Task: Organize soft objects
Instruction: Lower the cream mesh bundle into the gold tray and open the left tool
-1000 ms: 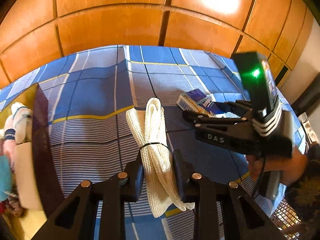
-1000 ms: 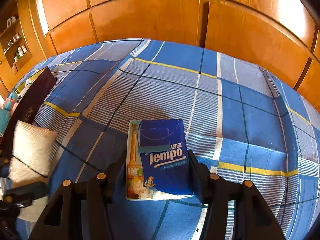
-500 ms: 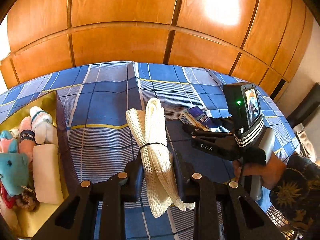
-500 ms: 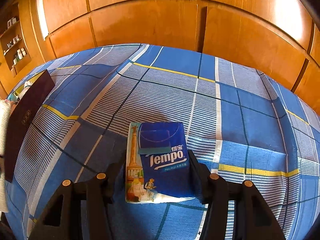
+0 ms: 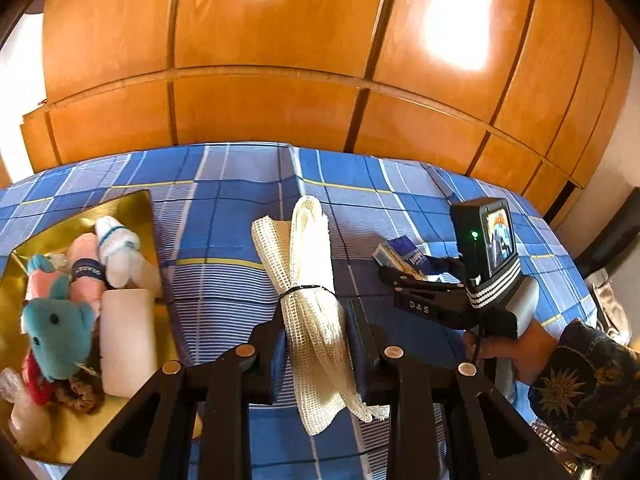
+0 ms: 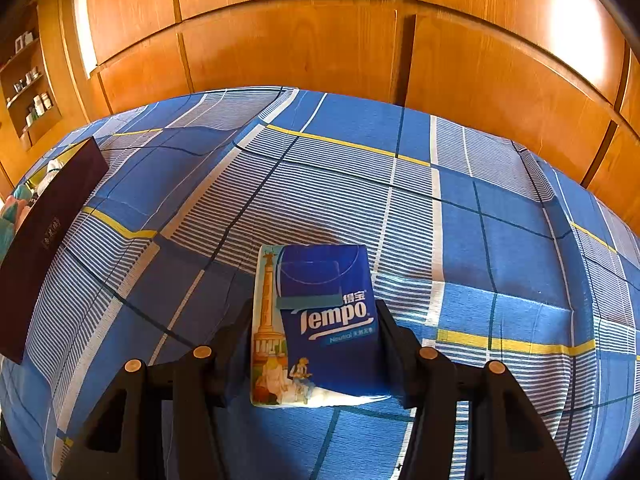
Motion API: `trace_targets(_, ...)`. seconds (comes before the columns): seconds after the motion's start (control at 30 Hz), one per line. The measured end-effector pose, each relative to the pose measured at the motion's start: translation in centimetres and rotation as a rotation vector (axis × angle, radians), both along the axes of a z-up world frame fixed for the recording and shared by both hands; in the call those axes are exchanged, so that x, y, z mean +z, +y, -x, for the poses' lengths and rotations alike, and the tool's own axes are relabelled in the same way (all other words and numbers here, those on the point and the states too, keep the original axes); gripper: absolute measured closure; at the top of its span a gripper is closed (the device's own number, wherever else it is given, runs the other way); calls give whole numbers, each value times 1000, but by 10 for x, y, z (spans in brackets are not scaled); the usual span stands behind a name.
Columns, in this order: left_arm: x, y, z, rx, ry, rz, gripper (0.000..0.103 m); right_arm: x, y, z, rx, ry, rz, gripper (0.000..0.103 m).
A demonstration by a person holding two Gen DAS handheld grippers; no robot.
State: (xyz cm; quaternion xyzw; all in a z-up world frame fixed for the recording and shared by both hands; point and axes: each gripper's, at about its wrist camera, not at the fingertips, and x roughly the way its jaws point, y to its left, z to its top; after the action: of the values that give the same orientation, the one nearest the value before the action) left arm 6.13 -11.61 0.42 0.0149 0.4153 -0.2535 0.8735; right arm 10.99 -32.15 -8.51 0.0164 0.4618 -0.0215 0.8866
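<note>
My left gripper (image 5: 316, 316) is shut on a rolled cream mesh cloth (image 5: 310, 280) tied with a black band, held above the blue plaid bed. A gold-lined box (image 5: 48, 236) at the left holds a teal plush toy (image 5: 56, 336), pink and white plush toys (image 5: 100, 256) and a white block (image 5: 126, 340). My right gripper (image 6: 316, 328) is shut on a blue Tempo tissue pack (image 6: 320, 328), lifted just over the bed. The right gripper also shows in the left wrist view (image 5: 390, 268), to the right of the cloth.
The blue plaid bedspread (image 6: 400, 200) fills both views. The dark outer wall of the box (image 6: 44, 240) stands at the left in the right wrist view. A wooden wardrobe (image 5: 280, 60) rises behind the bed. Shelves with small bottles (image 6: 28, 92) are at far left.
My left gripper has risen and turned left with the cloth, bringing the inside of the box and its toys into view. My right gripper still holds the tissue pack, barely moved.
</note>
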Motion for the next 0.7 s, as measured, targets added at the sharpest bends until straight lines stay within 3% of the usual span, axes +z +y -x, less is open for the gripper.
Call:
trace_targets(0.43, 13, 48, -4, 95, -1, 28, 76, 0, 1, 0, 0, 0, 6, 48)
trace_targets(0.7, 42, 147, -20, 278, -10, 130, 76, 0, 1, 0, 1, 0, 8, 48)
